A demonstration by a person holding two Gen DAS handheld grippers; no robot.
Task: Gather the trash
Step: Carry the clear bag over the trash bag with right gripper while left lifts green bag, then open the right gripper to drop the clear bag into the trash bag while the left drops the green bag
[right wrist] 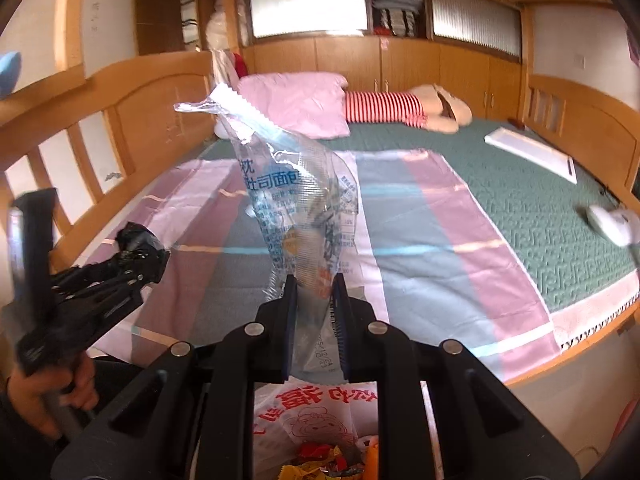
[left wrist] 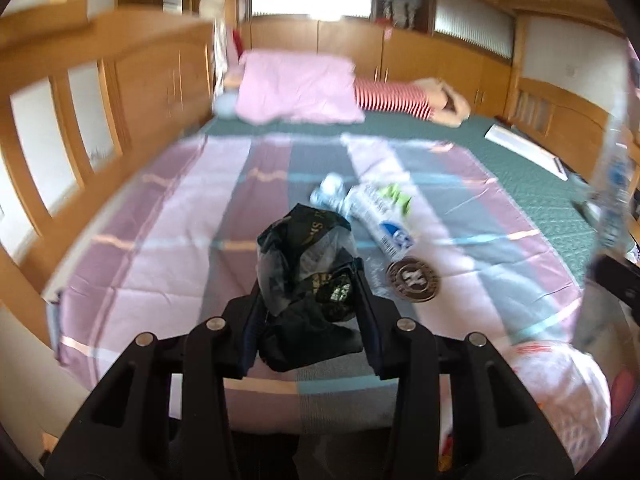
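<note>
My left gripper (left wrist: pixel 308 280) is shut on a crumpled black wrapper (left wrist: pixel 304 240), held up above the checked bedspread (left wrist: pixel 160 240). Beyond it on the spread lie a white-and-blue wrapper (left wrist: pixel 380 216), a small crumpled blue-white wrapper (left wrist: pixel 330 192), a green scrap (left wrist: pixel 396 194) and a round brown disc (left wrist: pixel 414 280). My right gripper (right wrist: pixel 315 280) is shut on a clear plastic bread wrapper (right wrist: pixel 296 200) with blue print, which stands up from its jaws. Below it gapes a white trash bag (right wrist: pixel 316 412) with red print and several sweet wrappers inside. The left gripper (right wrist: pixel 140 244) with the black wrapper shows at the left of the right wrist view.
A wooden headboard (right wrist: pixel 100 120) runs along the left of the bed. A pink pillow (right wrist: pixel 296 104) and a striped plush toy (right wrist: pixel 400 108) lie at the far end. A flat white box (right wrist: pixel 532 152) and a white object (right wrist: pixel 612 220) lie on the green quilt. A person's hand (right wrist: pixel 40 396) grips the left tool.
</note>
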